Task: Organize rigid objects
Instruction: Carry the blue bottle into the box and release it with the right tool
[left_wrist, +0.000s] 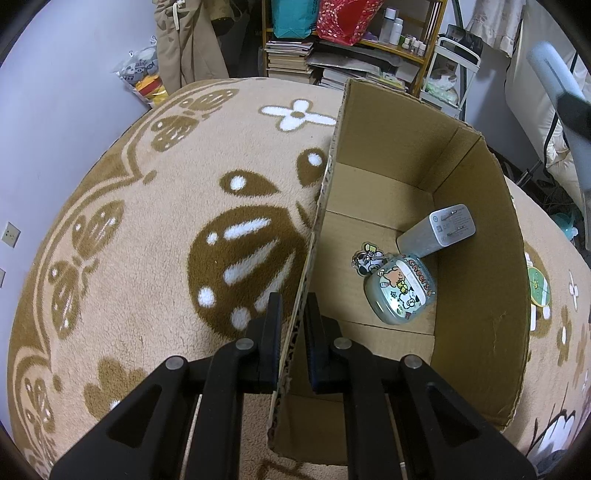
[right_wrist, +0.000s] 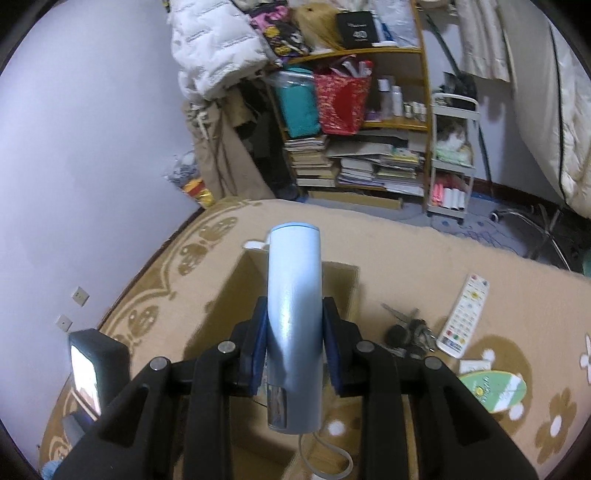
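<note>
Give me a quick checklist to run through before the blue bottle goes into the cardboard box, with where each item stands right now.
1. Right gripper holds the blue bottle between both pads: ok.
2. Left gripper clamps the cardboard box wall, one finger each side, steadying it: ok.
3. Box opening unobstructed from above: ok.
4. Free floor inside the box: ok; the power bank and the earbud case crowd the right side, the left side is bare.
5. Bottle lined up over the box: cannot tell; the bottle hides most of the box in the right wrist view.
6. Bottle strap hanging clear of the box rim: cannot tell.
</note>
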